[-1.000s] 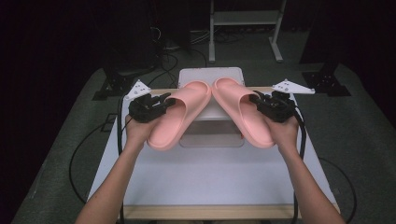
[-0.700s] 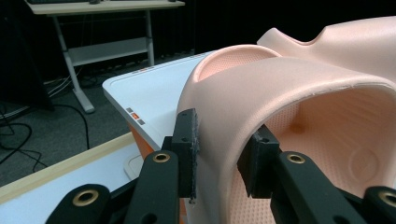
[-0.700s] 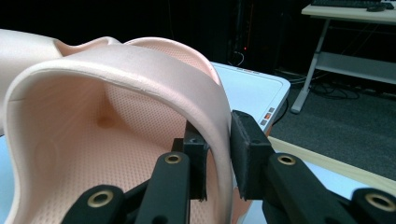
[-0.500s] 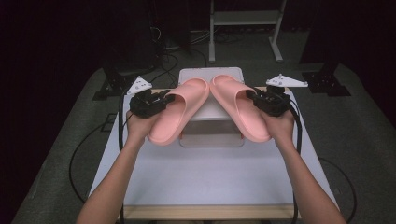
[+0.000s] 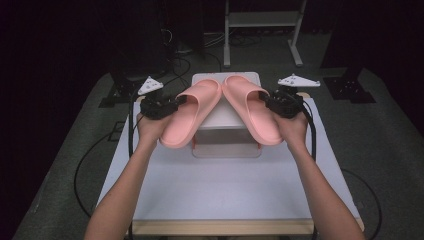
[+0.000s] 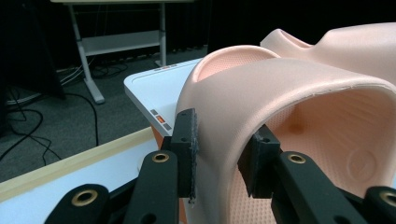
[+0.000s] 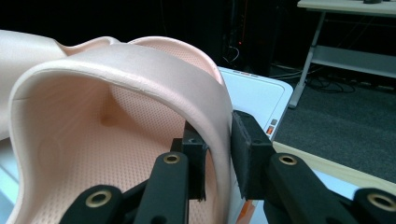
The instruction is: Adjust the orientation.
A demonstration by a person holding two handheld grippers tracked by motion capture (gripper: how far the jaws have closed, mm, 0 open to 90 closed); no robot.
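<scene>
A white box-like appliance (image 5: 227, 127) stands near the far edge of the table (image 5: 220, 195), directly under the lifted footwear. Beyond the far edge stands a white metal frame (image 5: 260, 20), with cables on the floor. There are two pink slide sandals, two tongs and two forearms. The left tongs (image 5: 170, 105) are clamped on the strap of the left sandal (image 5: 192, 112); the right tongs (image 5: 270, 102) are clamped on the strap of the right sandal (image 5: 252, 112). Both sandals hang in the air above the appliance, toes nearly meeting, heels splayed toward the near edge. Both forearms reach forward, hands raised at about the same height.
</scene>
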